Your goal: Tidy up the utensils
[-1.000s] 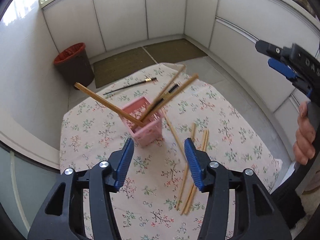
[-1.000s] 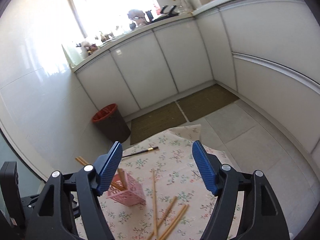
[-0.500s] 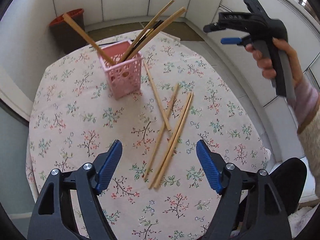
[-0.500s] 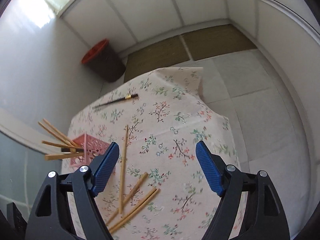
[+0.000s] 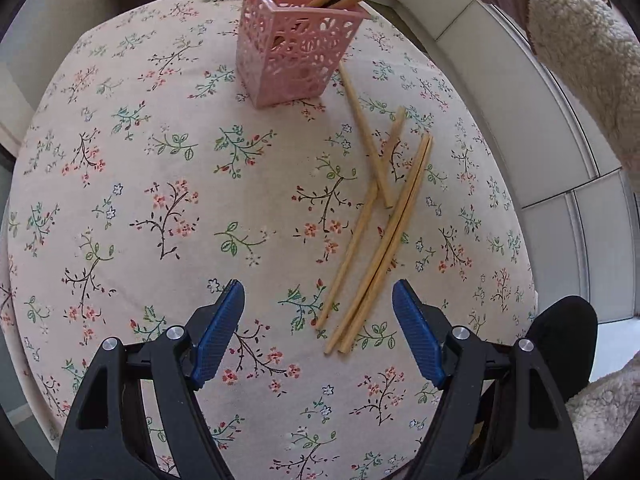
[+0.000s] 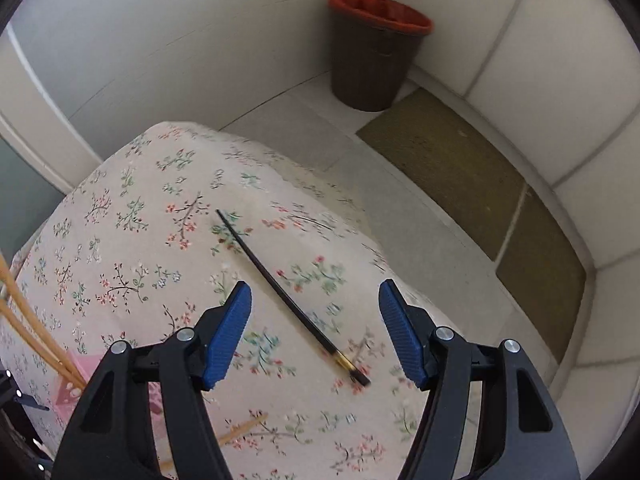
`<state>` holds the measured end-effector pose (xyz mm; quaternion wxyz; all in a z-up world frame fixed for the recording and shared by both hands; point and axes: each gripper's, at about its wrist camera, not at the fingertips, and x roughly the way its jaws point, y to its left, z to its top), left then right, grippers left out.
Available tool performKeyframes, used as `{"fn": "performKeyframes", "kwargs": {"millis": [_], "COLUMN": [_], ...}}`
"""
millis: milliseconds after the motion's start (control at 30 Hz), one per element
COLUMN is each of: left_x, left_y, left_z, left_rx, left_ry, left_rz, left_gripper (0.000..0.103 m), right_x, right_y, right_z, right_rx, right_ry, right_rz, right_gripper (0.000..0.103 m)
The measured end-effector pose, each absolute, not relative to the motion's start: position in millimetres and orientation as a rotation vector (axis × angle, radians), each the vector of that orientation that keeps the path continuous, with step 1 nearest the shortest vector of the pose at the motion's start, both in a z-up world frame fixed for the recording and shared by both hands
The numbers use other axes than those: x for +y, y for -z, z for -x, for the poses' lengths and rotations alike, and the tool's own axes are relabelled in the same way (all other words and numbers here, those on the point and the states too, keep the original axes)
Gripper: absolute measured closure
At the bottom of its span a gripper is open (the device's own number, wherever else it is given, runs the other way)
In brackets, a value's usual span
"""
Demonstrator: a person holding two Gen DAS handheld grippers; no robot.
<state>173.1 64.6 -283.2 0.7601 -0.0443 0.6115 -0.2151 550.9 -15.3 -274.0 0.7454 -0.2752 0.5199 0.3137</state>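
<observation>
A pink lattice holder [image 5: 296,48] stands at the far side of the flowered tablecloth [image 5: 160,208], with several chopsticks leaning out of it. Several loose wooden chopsticks [image 5: 380,236] lie to its right, their near ends between my left gripper's [image 5: 318,334] fingers; it hangs open above them, holding nothing. In the right wrist view a black chopstick with a gold band [image 6: 288,300] lies on the cloth. My right gripper [image 6: 314,332] hovers over it with its jaws closing and the stick between them, untouched. The holder's corner [image 6: 76,384] shows at lower left there.
A brown bin with a red liner [image 6: 376,48] stands on the floor in the corner, beside two olive mats [image 6: 452,160]. White cabinets ring the table. A fleece sleeve [image 5: 580,60] reaches across the upper right of the left wrist view. The table edge [image 6: 400,264] drops off close to the black chopstick.
My left gripper sank toward the loose wooden chopsticks and its jaws widened. My right gripper swung across the table, rolled and dropped over the black chopstick.
</observation>
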Motion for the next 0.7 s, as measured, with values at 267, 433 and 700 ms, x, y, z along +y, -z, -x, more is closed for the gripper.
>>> {"fn": "performKeyframes", "kwargs": {"millis": [267,433,700], "left_x": [88,94,88], "left_y": [288,302,302], "left_z": [-188,-194,-193], "left_rx": [1.349,1.397,1.387], "left_ry": [0.499,0.439,0.456], "left_rz": [0.206,0.211,0.193], "left_gripper": [0.03,0.03,0.03], "right_x": [27,16,19], "right_y": [329,327,301], "right_z": [-563,-563,-542], "right_rx": [1.16,1.159,1.043], "right_ry": [-0.759,-0.756,-0.773], "right_rz": [0.77,0.739,0.784], "right_gripper": [0.051,0.064,0.05]}}
